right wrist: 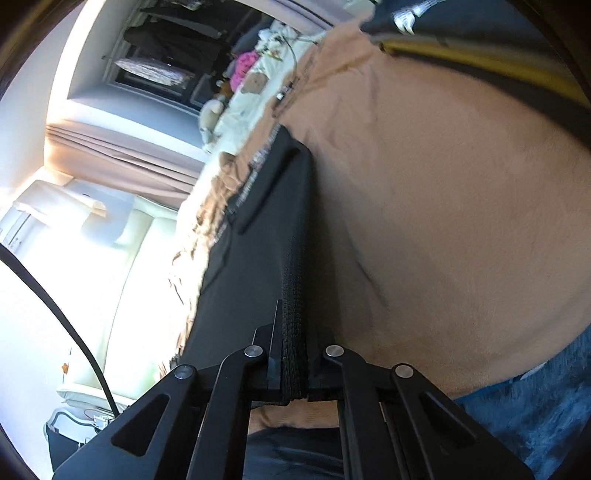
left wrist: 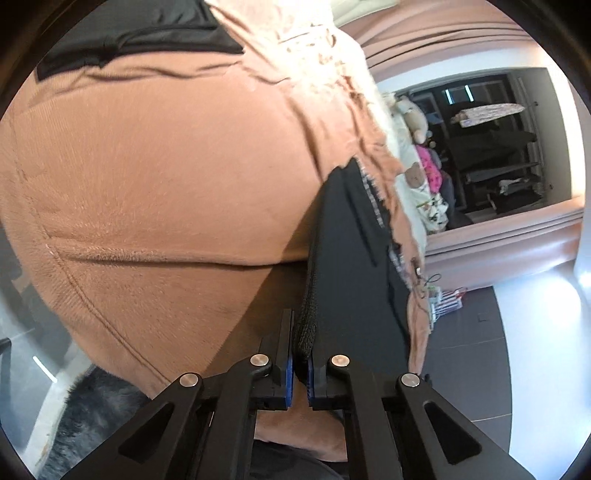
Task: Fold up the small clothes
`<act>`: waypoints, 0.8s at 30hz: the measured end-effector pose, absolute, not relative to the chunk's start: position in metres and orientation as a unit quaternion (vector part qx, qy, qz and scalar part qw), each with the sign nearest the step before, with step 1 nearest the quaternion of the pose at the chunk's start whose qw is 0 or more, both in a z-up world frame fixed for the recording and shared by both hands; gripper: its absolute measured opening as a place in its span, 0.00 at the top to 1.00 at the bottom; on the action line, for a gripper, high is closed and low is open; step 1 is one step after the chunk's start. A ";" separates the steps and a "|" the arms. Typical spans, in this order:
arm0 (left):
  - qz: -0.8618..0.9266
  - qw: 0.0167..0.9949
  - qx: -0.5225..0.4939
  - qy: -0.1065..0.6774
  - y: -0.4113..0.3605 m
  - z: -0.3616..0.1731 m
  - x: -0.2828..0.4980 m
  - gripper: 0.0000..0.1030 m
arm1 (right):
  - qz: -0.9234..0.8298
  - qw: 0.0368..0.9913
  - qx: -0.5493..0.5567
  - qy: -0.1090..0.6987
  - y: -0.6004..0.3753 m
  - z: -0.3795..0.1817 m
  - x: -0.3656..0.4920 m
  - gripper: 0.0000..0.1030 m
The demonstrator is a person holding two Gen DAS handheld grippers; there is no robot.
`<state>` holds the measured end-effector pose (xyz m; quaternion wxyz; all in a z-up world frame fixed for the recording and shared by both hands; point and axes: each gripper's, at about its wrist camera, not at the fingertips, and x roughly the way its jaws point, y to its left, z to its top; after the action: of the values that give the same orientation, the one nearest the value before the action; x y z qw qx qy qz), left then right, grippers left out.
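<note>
Presently: left gripper (left wrist: pixel 301 354) and right gripper (right wrist: pixel 293 363), each clamped tight on black garment (left wrist: pixel 354 258) waistband edge; orange blanket (left wrist: pixel 166 166) beneath, bare at frame left.

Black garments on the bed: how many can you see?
2: one black garment clamped by its ribbed band in both tools, left and right; another lies flat farther back. More may be hidden.

Both cams sit right behind their own fingers, angled down over the blanket (left wrist: pixel 155 177), super close to it. Left view looks along the black garment (left wrist: pixel 354 266) toward the shelves (left wrist: pixel 491 147); right view shares all three from the opposite end.
</note>
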<state>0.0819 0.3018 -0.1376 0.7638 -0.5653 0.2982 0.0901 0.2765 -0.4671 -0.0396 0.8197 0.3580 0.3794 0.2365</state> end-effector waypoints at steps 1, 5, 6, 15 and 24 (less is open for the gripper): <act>0.089 0.766 -0.565 0.294 0.301 -0.133 0.078 0.96 | 0.239 0.822 0.358 0.373 -0.469 -0.033 0.272 0.99; 0.082 0.770 -0.570 0.275 0.296 -0.117 0.062 0.96 | 0.244 0.828 0.354 0.359 -0.476 -0.023 0.261 0.99; 0.081 0.772 -0.569 0.271 0.294 -0.113 0.058 0.96 | 0.245 0.828 0.354 0.358 -0.477 -0.023 0.258 0.99; 0.073 0.772 -0.585 0.238 0.276 -0.072 0.016 0.96 | 0.255 0.828 0.358 0.349 -0.491 -0.010 0.230 0.99; 0.056 0.779 -0.588 0.211 0.265 -0.033 -0.016 0.96 | 0.271 0.829 0.358 0.332 -0.509 0.007 0.195 0.99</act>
<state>-0.0162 0.2652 -0.0334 0.7787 -0.5882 0.2109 0.0562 0.1953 -0.5089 0.0071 0.8295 0.3581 0.3318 0.2713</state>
